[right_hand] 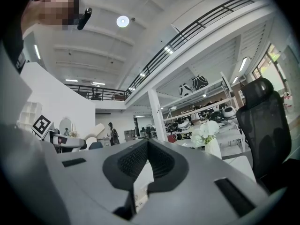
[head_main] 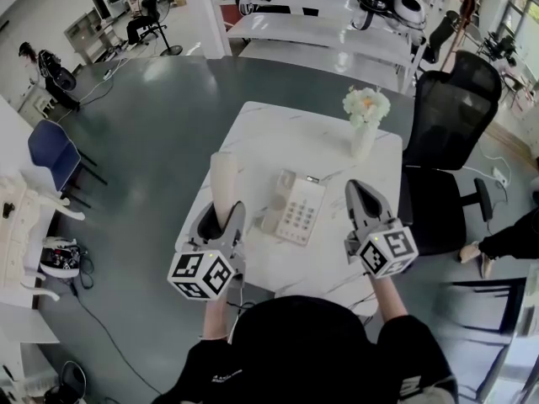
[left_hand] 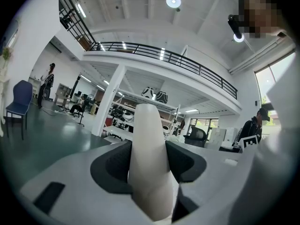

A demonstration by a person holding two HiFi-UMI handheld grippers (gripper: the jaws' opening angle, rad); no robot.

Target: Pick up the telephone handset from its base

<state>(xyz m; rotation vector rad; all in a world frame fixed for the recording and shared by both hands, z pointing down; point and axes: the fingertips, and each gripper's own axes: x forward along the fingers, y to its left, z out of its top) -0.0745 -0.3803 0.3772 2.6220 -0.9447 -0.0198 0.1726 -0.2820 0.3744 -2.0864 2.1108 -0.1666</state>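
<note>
Evidently light, stiff and slick, the handset [head_main: 223, 175] stood clamped mid-length in the left gripper [head_main: 221, 219]; the right gripper [head_main: 360, 192] was closed, empty.

Table [head_main: 278, 133]: white top with faint grey veining, roughly square, standing on dark grey floor [head_main: 160, 141].

Telephone base [head_main: 292, 209], taken as landmark: cream-white, flat on the top, keypad rows facing up. Sits in the near half of the top and is turned slightly askew to the table edges. Small dark mark at the base's far edge, too small to identify.

Beyond the base and to its right, close to the far right corner: white vase [head_main: 364, 139], upright, well apart from the base. Pale flowers [head_main: 366, 104] bunched in its mouth.

Left of the base: plain white top out to the table edge.
</note>
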